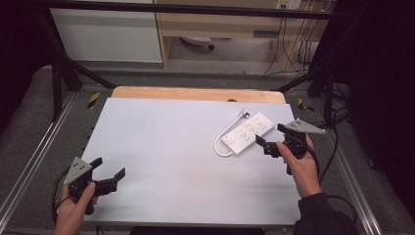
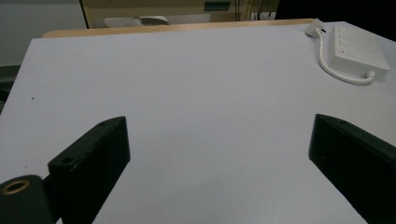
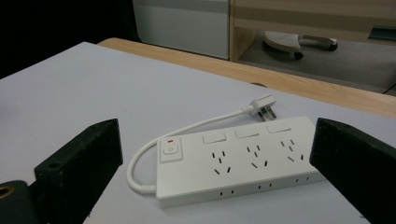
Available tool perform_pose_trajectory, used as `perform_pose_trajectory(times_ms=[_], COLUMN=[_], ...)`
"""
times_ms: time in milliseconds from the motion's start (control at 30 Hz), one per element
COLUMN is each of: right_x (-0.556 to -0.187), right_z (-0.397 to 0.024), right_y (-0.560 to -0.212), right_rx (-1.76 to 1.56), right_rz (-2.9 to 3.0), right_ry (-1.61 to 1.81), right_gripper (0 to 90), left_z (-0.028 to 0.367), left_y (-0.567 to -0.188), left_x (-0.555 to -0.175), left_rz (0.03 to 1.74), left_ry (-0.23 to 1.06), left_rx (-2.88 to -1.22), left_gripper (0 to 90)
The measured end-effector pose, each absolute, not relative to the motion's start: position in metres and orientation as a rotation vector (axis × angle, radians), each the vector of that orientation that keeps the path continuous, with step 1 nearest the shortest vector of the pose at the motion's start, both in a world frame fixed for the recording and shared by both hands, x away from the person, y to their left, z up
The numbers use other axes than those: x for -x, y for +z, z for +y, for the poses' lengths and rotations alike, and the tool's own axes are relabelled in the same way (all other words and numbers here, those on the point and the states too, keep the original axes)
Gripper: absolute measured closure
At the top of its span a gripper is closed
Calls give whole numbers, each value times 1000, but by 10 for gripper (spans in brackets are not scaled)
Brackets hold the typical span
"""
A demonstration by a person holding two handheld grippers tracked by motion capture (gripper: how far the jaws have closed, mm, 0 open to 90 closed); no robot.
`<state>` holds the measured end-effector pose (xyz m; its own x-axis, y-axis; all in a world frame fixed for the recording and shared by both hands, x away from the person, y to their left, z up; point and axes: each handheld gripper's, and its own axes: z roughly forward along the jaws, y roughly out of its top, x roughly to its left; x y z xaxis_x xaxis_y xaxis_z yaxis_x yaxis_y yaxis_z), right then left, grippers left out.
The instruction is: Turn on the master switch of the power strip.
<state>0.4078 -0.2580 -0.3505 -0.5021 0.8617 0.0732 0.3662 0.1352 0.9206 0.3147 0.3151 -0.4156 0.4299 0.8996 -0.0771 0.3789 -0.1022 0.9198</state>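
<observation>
A white power strip [image 1: 247, 132] lies flat on the white table top [image 1: 171, 147] at the right, its short cable [image 1: 224, 139] looped round to a plug [image 1: 244, 114] at its far end. In the right gripper view the power strip [image 3: 233, 161] sits just ahead between the jaws, switch [image 3: 169, 150] toward the left. My right gripper [image 1: 271, 137] is open, right beside the strip's near right side. My left gripper [image 1: 108, 169] is open near the front left corner, with nothing between its jaws. The left gripper view has the power strip [image 2: 357, 51] far off at upper right.
A wooden strip [image 1: 195, 94] edges the table's far side. Metal frame rails [image 1: 29, 166] run along both sides. Beyond the table stand a white cabinet [image 1: 107, 34] and a wooden shelf unit [image 1: 220, 24] with hanging cables [image 1: 293, 44].
</observation>
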Motion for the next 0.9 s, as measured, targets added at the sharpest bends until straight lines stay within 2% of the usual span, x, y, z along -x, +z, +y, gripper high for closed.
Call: perform_pose_trajectory(times_ms=[367, 667, 867, 900], right_x=[-429, -441, -449, -450], right_z=[-258, -251, -248, -248], right_y=[-340, -335, -331, -331], right_rx=[-1190, -1183, -1173, -1168], right_rz=[1925, 1878, 1846, 1838], right_ry=[1320, 1335, 1354, 1359], right_gripper=[29, 71, 165, 233], left_z=[314, 314, 314, 314], left_y=[-416, -416, -416, -416], left_x=[-315, -315, -315, -316], left_rz=[1122, 1123, 1121, 1121], left_ry=[646, 648, 649, 649], left_rx=[-1687, -1690, -1691, -1692], left_gripper=[53, 53, 53, 53])
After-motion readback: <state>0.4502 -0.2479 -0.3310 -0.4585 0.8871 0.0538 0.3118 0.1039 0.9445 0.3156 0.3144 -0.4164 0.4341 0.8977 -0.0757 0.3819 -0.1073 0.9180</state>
